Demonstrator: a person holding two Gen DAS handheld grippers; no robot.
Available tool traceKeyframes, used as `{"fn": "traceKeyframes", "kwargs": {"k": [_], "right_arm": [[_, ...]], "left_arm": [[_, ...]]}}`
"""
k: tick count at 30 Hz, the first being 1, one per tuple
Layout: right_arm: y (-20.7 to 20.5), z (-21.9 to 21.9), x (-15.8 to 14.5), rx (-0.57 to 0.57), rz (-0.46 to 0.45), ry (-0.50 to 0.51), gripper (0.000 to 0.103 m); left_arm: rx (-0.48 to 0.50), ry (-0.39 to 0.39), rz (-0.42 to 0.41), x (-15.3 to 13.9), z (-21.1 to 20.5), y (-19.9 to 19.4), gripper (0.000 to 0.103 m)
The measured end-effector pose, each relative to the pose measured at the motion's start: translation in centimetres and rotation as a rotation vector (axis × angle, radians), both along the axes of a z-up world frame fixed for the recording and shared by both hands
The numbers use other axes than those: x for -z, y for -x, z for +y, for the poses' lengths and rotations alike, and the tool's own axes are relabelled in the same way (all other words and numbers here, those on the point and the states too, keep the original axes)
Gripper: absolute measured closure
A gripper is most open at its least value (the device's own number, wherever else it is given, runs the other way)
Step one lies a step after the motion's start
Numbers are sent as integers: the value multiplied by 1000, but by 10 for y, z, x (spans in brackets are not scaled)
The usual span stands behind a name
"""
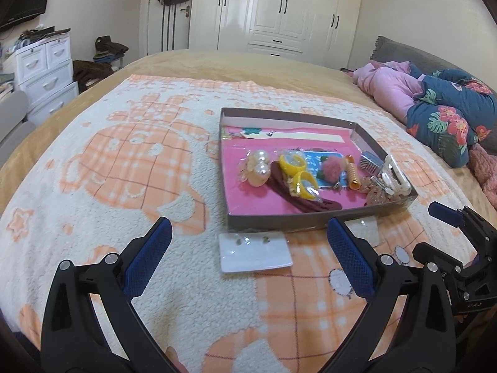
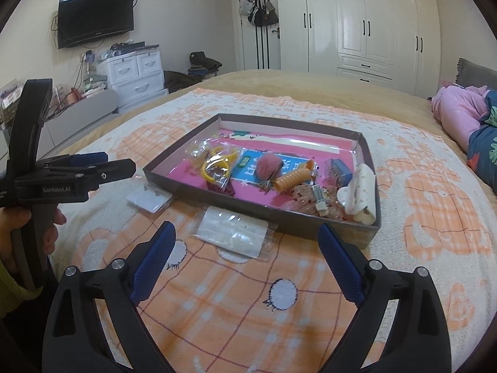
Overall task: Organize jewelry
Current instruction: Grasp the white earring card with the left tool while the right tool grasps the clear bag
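Both my claws hang spread and empty short of the box [image 1: 310, 217]. The earring card [image 1: 254, 250] lies just before its near wall, straight ahead of my left claw [image 1: 248, 245]; the clear packet [image 2: 233, 233] lies ahead of my right claw [image 2: 247, 245].

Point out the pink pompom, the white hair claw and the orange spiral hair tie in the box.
pink pompom [image 2: 269, 166]: right wrist view, middle of the fluffy ball.
white hair claw [image 2: 357, 194]: right wrist view, its broad back.
orange spiral hair tie [image 2: 293, 178]: right wrist view, middle coils.
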State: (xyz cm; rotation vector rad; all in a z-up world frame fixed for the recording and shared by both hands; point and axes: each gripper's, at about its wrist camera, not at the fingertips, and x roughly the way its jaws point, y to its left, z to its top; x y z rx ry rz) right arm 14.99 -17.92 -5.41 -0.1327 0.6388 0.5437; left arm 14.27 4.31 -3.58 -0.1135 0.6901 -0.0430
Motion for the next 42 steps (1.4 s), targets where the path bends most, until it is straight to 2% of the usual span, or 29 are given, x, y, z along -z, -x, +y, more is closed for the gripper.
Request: {"fn": "traceKeyframes", "kwargs": {"k": [23,31,33,36,38,40,41,42], "right_arm": [[-35,30,40,29,123,70,10],[-53,28,49,59,222,1,10],[-55,29,49,58,234,-7,13],[-56,29,48,52,234,-13,27],[-55,28,47,41,235,-27,42],[-53,26,45,40,227,-30,52],[-52,25,44,37,225,-32,61],[-52,23,42,34,222,-40,63]], "left_arm": [[2,15,126,44,12,-13,12],[22,17,133,48,8,-19,12],[27,20,133,48,7,-21,12],[34,26,135,49,5,-24,12],[40,28,136,50,3,-25,12],[45,27,136,50,1,-26,12],[47,27,137,51,0,-27,12],[47,27,137,51,-1,-27,12]]}}
